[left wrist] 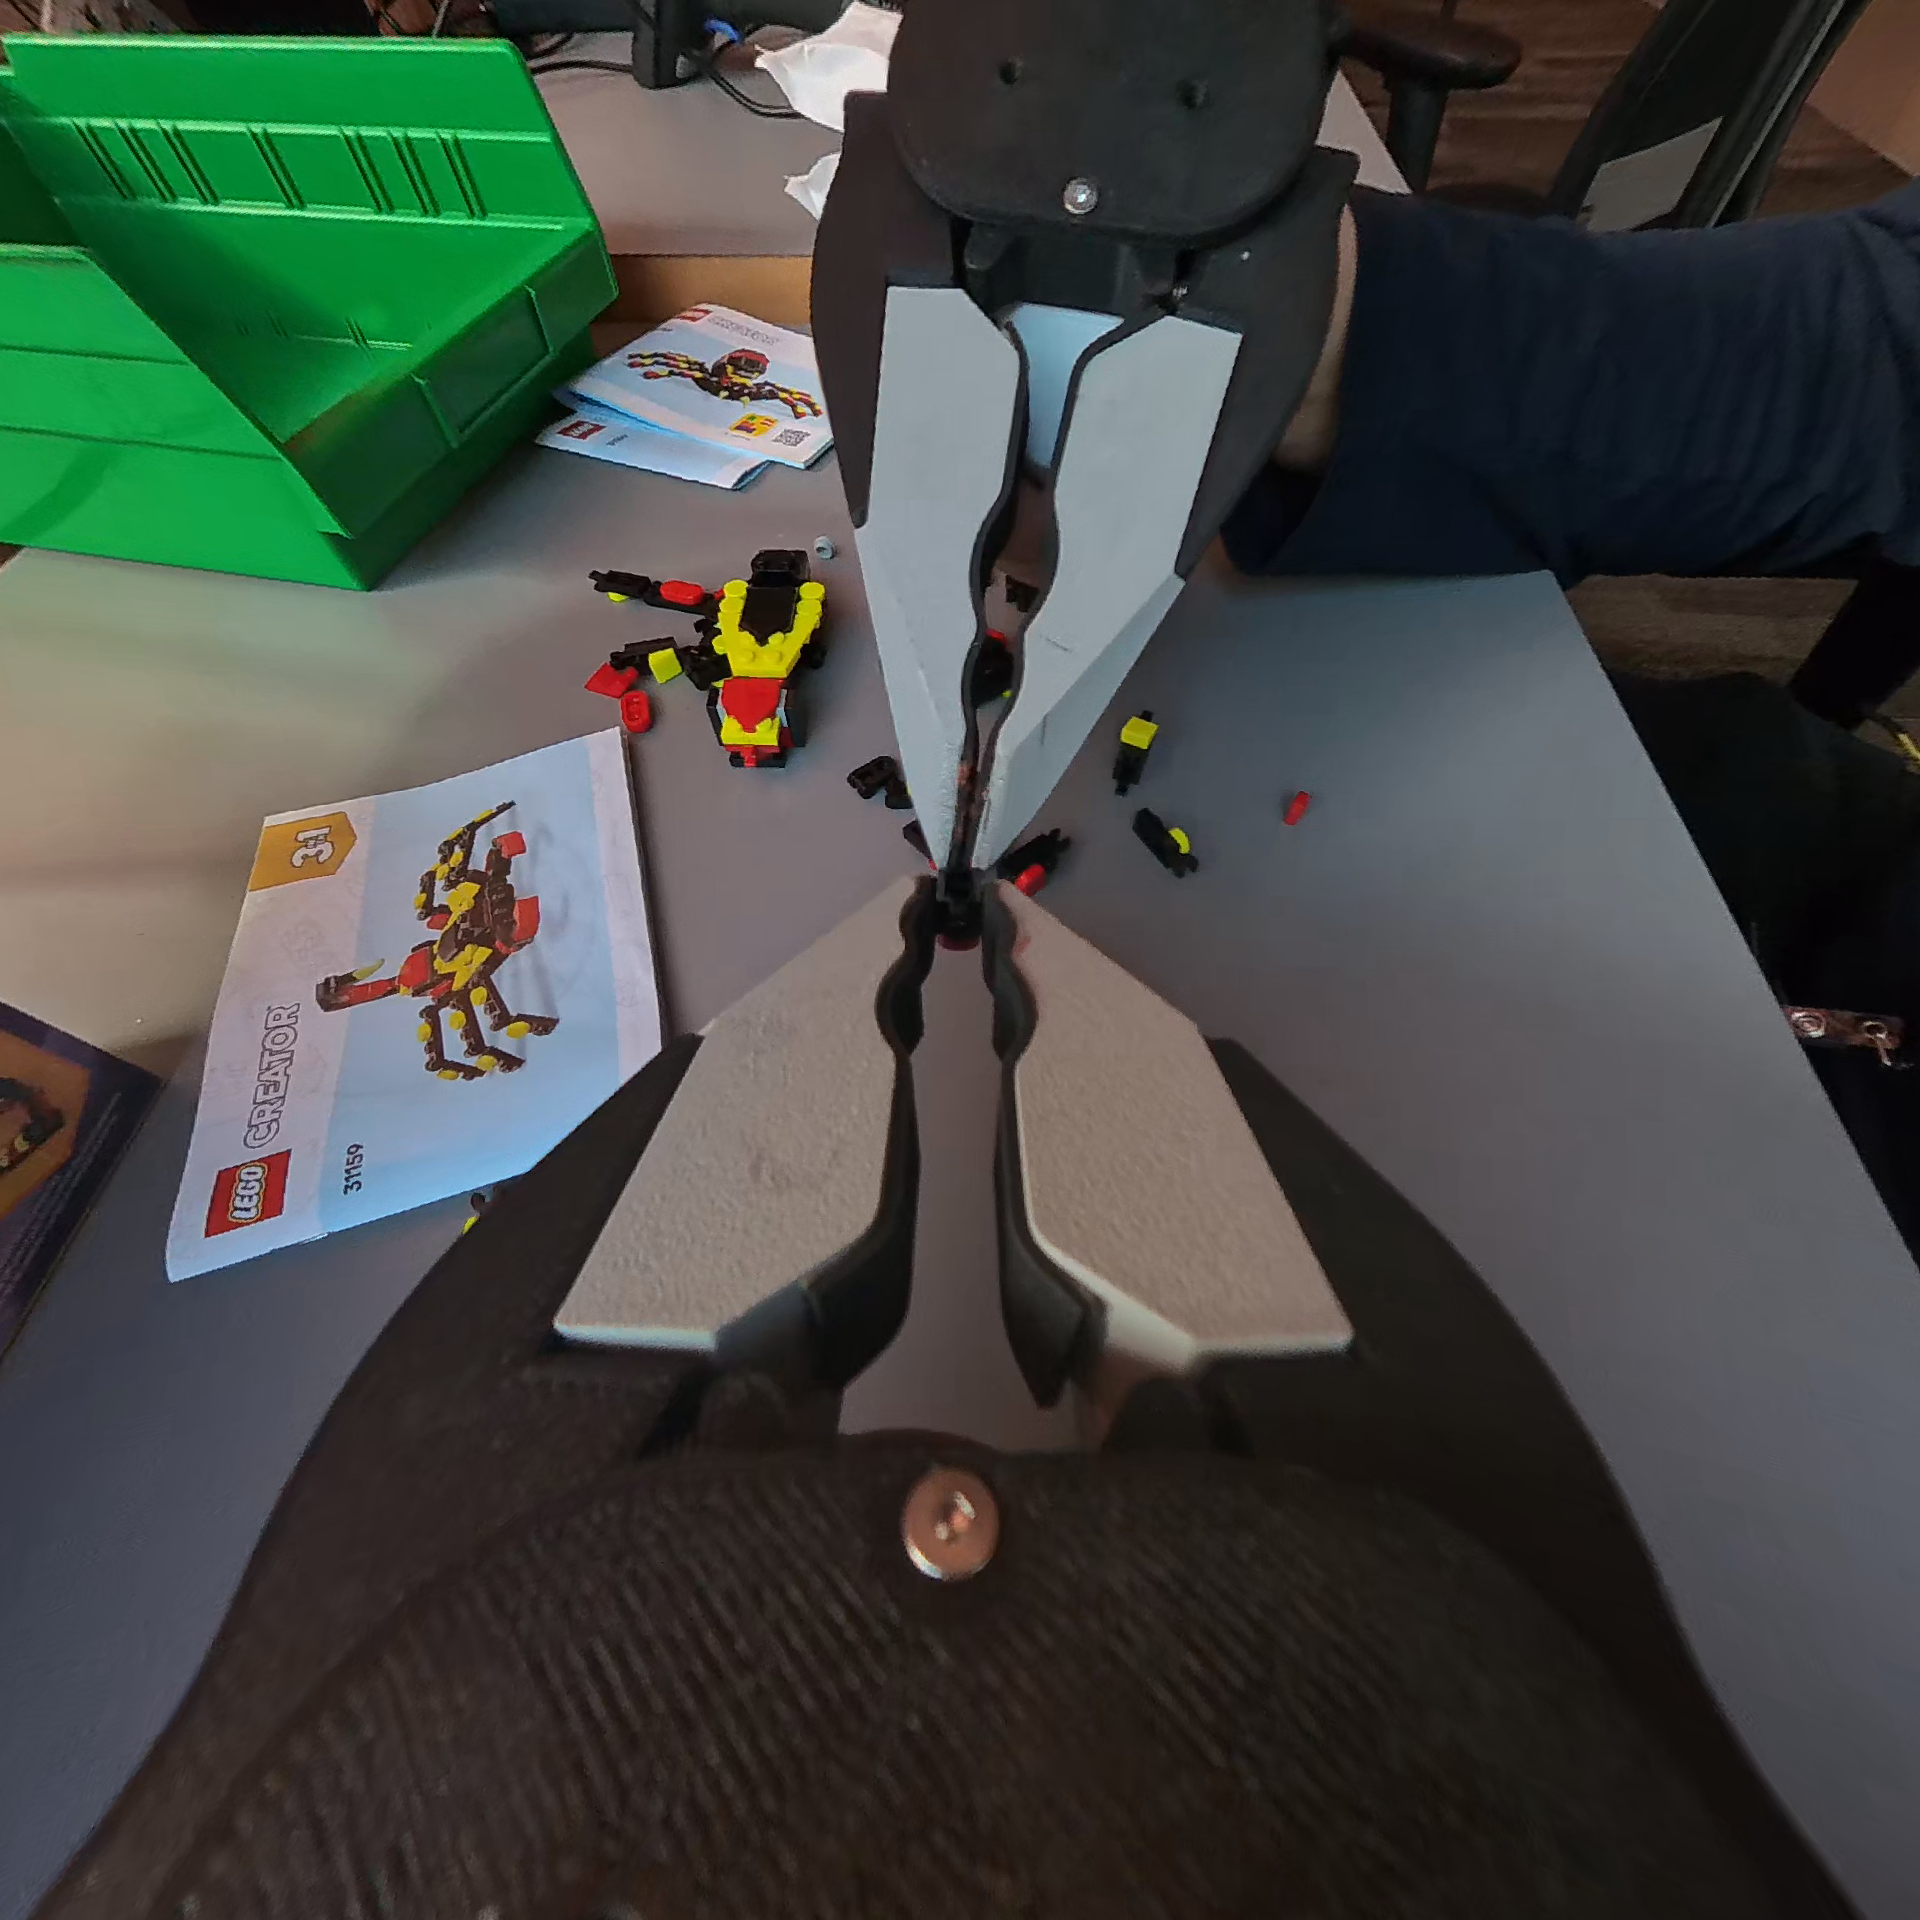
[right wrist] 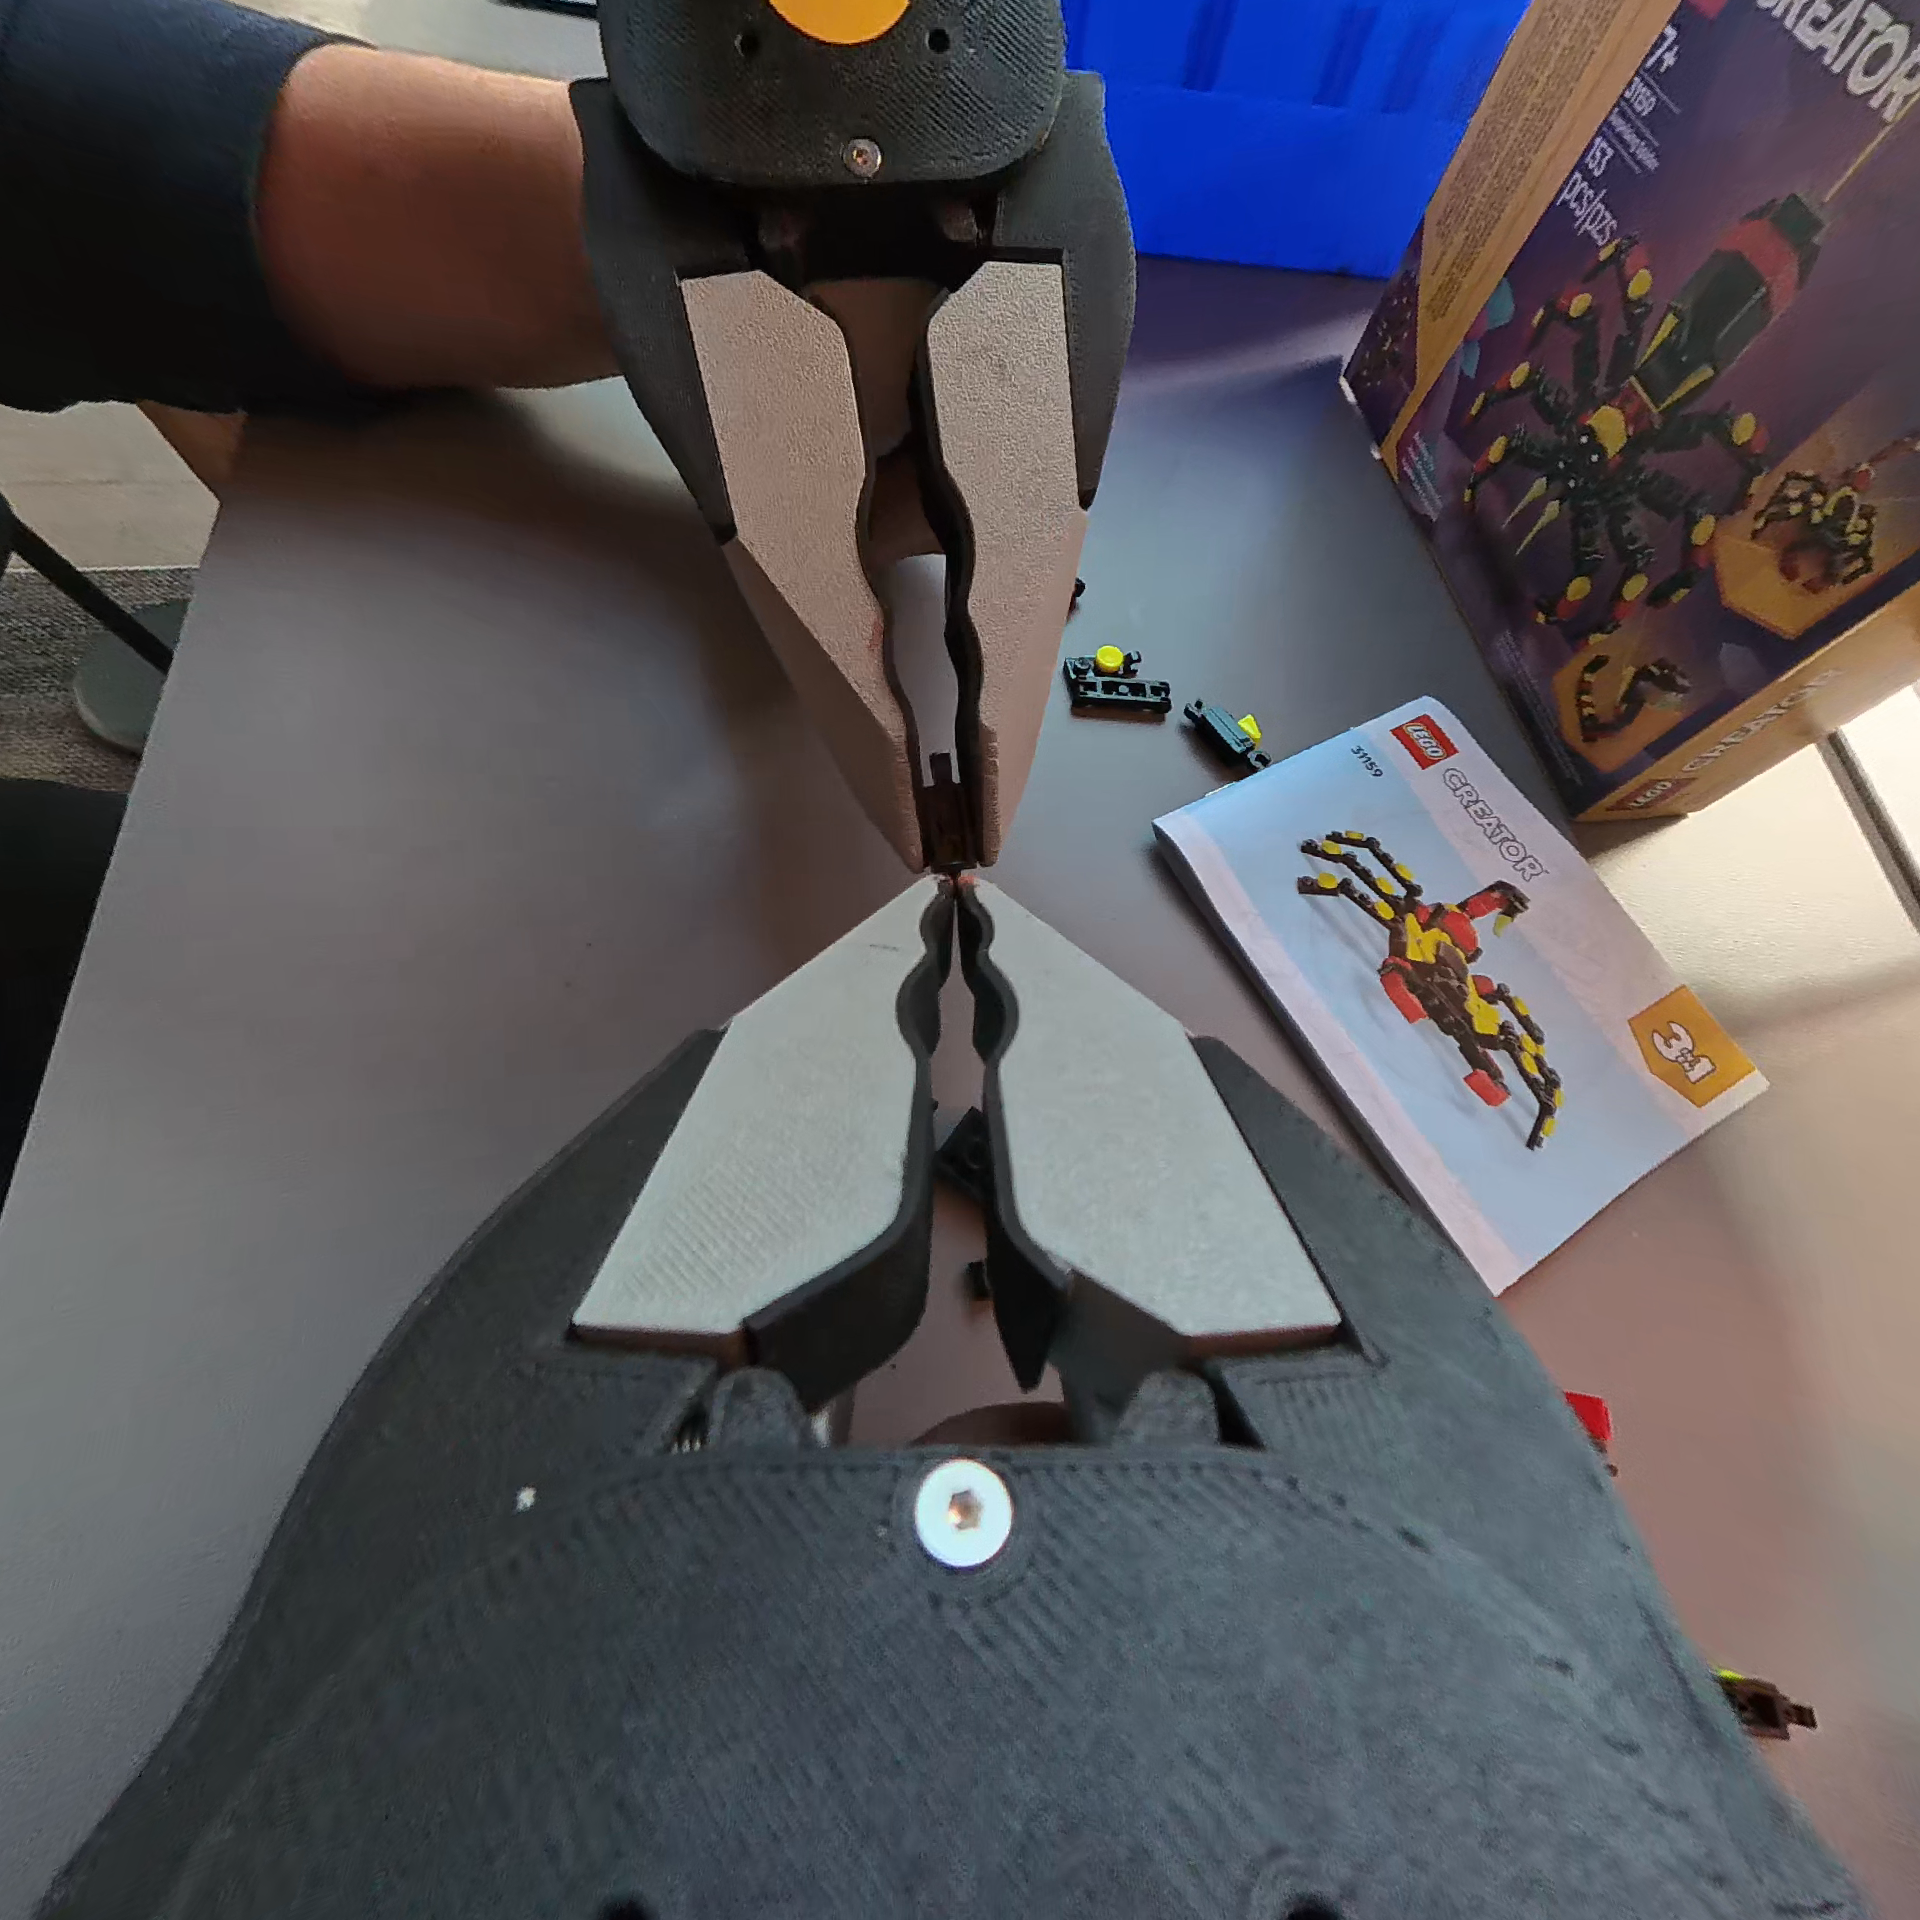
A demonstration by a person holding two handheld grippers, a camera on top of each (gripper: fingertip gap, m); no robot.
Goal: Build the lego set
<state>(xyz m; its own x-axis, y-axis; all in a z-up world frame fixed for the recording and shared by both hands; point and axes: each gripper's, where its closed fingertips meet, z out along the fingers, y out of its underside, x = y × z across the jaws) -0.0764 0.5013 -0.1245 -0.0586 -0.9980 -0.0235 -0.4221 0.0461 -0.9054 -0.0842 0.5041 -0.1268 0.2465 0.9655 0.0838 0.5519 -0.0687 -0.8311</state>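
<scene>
My left gripper is shut on a small black and red lego piece. It also shows in the right wrist view, with the black piece between its fingers. My right gripper is shut, with a trace of red at its tips. It comes in from the far side in the left wrist view. The two grippers meet tip to tip just above the grey table. A part-built yellow, black and red model lies behind on the left, among loose pieces.
Green bins stand at the far left. Instruction booklets lie on the table. In the right wrist view there are a booklet, the set's box, a blue bin and loose pieces. A person's sleeved arm holds the right gripper. Less than 4 cm separates the two grippers' tips.
</scene>
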